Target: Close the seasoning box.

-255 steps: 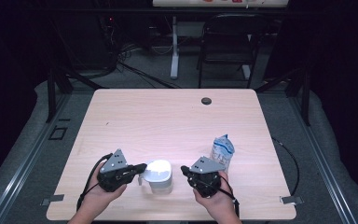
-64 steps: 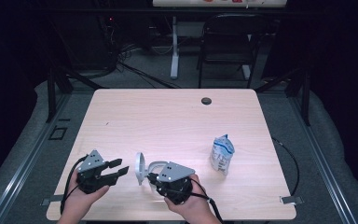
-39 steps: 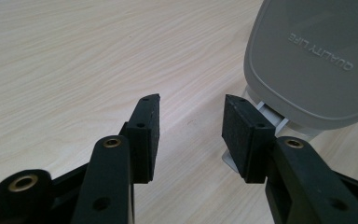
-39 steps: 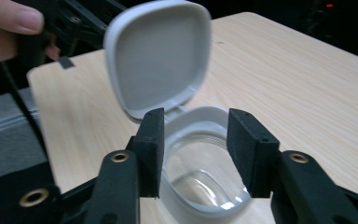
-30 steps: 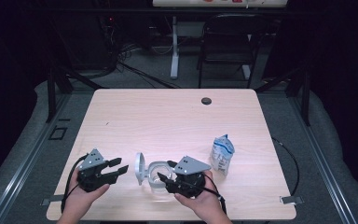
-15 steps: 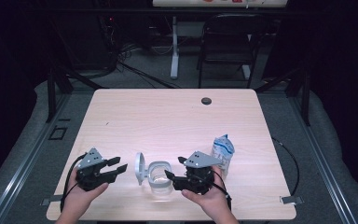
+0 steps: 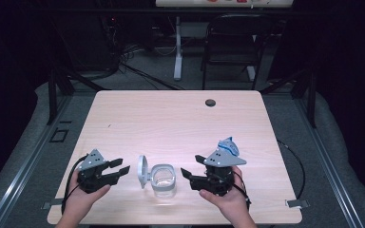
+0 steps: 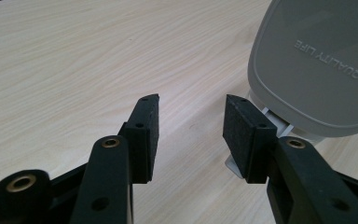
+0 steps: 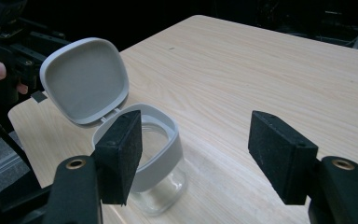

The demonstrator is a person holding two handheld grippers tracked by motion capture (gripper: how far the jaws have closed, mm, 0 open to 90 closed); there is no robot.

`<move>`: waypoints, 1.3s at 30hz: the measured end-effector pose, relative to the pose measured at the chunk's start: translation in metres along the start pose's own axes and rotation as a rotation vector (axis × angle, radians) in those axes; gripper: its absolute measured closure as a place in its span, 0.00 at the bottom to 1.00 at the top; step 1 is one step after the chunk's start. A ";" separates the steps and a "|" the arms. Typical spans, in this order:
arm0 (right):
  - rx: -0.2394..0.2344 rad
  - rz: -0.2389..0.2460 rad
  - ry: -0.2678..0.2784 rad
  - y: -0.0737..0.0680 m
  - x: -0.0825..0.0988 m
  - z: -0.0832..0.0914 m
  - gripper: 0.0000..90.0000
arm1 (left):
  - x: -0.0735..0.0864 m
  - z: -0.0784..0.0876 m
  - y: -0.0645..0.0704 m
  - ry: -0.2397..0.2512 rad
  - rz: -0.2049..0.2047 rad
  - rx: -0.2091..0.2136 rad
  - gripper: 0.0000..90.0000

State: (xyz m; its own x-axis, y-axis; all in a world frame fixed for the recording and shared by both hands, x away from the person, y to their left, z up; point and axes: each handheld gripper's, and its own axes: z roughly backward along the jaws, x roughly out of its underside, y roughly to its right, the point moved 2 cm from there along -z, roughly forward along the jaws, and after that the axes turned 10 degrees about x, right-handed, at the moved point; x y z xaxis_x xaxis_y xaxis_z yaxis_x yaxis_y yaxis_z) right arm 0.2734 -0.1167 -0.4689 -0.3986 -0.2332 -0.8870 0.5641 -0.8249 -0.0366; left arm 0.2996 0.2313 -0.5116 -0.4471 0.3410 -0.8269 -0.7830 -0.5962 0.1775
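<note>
A clear jar [image 7: 163, 179] with a grey collar stands near the table's front edge, its hinged lid [image 7: 142, 171] swung open to the left. My left gripper [image 7: 119, 171] rests open just left of the lid, whose lettered back [image 8: 317, 60] is close by its right jaw. My right gripper [image 7: 190, 166] hovers just right of the jar, apart from it; its jaws have just been opening and nothing is between them. In the right gripper view the jar [image 9: 167, 127] and lid [image 9: 86, 79] lie beyond the left jaw. A blue-and-white pouch [image 7: 227, 144] stands behind the right gripper.
The wooden table [image 7: 171, 118] has a black cable hole [image 7: 210, 102] near its far edge. A dark chair [image 7: 233, 47] and cables stand on the floor beyond the table. The person's other hand with the left gripper [image 9: 9, 56] shows at the far left.
My right gripper has let go of the jar, opened and drawn back to the right. The jar stays in place with its lid open. The left gripper has not moved.
</note>
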 end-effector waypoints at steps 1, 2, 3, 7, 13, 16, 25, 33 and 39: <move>0.000 -0.007 -0.007 0.002 -0.001 0.003 0.39 | 0.000 0.000 0.000 0.002 0.005 0.000 0.63; 0.001 -0.006 -0.006 0.004 -0.002 0.004 0.39 | 0.000 0.001 0.000 0.005 0.007 -0.004 0.62; 0.002 0.002 -0.007 0.005 -0.003 0.007 0.38 | -0.001 0.002 -0.001 0.006 0.008 -0.006 0.62; 0.003 0.009 -0.006 0.013 -0.006 0.017 0.37 | -0.001 0.002 -0.002 0.011 0.019 -0.006 0.61; 0.017 -0.015 -0.031 0.026 -0.005 0.026 0.40 | 0.000 0.003 -0.004 0.004 0.022 -0.006 0.56; 0.014 -0.024 -0.041 0.031 -0.005 0.030 0.44 | 0.001 0.003 -0.006 0.021 0.027 -0.013 0.54; 0.086 -0.004 -0.026 0.043 -0.010 0.049 0.45 | 0.001 0.005 -0.007 0.016 0.030 -0.017 0.53; 0.147 -0.021 -0.023 0.056 -0.011 0.060 0.46 | 0.001 0.005 -0.007 0.013 0.029 -0.023 0.53; 0.178 -0.039 -0.014 0.063 -0.012 0.067 0.46 | 0.001 0.005 -0.007 0.012 0.029 -0.022 0.53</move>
State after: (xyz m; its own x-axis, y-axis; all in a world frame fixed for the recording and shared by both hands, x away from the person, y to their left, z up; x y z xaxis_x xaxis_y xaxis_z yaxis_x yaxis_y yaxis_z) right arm 0.2650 -0.2006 -0.4296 -0.4285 -0.2055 -0.8799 0.4117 -0.9112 0.0123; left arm 0.3024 0.2400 -0.5111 -0.4640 0.3150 -0.8279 -0.7601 -0.6216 0.1894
